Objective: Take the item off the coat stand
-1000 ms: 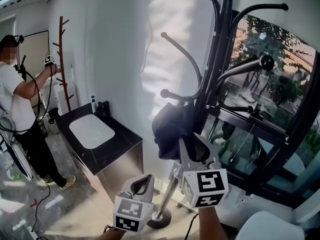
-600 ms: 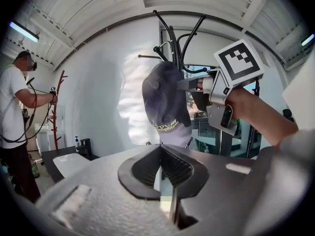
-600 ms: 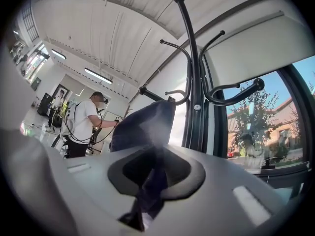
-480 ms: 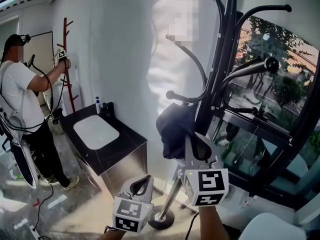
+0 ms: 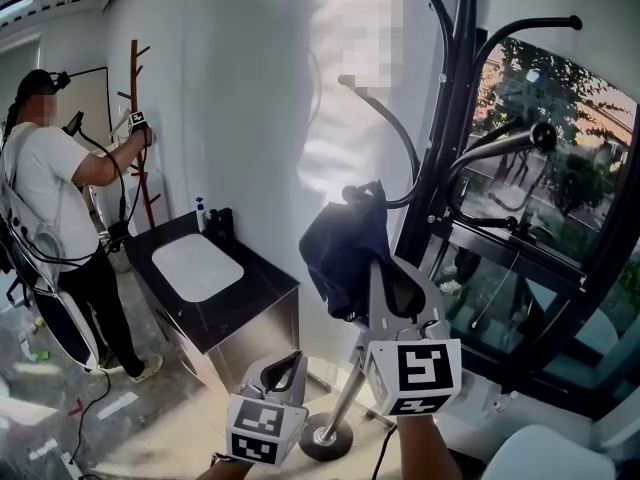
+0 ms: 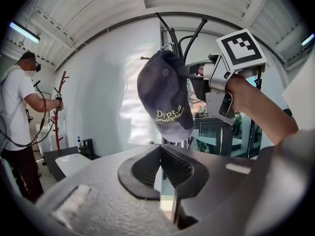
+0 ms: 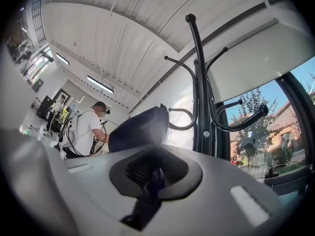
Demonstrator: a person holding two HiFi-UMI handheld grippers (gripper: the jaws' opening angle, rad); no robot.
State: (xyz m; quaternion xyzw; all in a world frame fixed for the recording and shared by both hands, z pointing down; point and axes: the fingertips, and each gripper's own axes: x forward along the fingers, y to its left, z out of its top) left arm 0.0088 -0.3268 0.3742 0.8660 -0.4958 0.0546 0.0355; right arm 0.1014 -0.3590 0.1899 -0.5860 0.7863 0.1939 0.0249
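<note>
Navy cap [image 5: 338,253] is clamped in R hand-held gripper [image 5: 384,286] near coat stand [image 5: 447,168] hook [image 5: 392,201], so lift up & away slowly; L hand-held gripper [image 5: 284,370] jaws together, empty.

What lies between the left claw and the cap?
Nothing: in the left gripper view only open air separates the shut left claw from the cap, which hangs beyond it, pinched by the right claw.

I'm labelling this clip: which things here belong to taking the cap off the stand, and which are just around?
Job: cap, coat stand, right gripper shut on the cap.
Just around: left gripper, sink cabinet, bottle, red stand, other person.
</note>
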